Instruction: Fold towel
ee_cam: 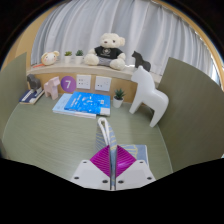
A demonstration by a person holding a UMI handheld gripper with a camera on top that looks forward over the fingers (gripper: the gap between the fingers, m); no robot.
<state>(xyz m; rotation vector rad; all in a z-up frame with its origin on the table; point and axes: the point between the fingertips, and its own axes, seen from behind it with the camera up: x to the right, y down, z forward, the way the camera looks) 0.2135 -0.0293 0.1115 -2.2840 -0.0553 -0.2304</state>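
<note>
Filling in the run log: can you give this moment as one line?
gripper: shut on towel | towel: edge lifted between fingers | table: green | beyond: book, white horse, teddy bear

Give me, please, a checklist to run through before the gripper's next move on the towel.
1. Something at the gripper: ok, a thin pale piece rises from between its fingertips.
2. That piece is the towel: cannot tell.
3. Hold on it is firm: cannot tell.
4. Free room ahead: not ok, the blue book, small plant and white horse stand just beyond the fingers.
5. Flat green surface to fold on: ok.
</note>
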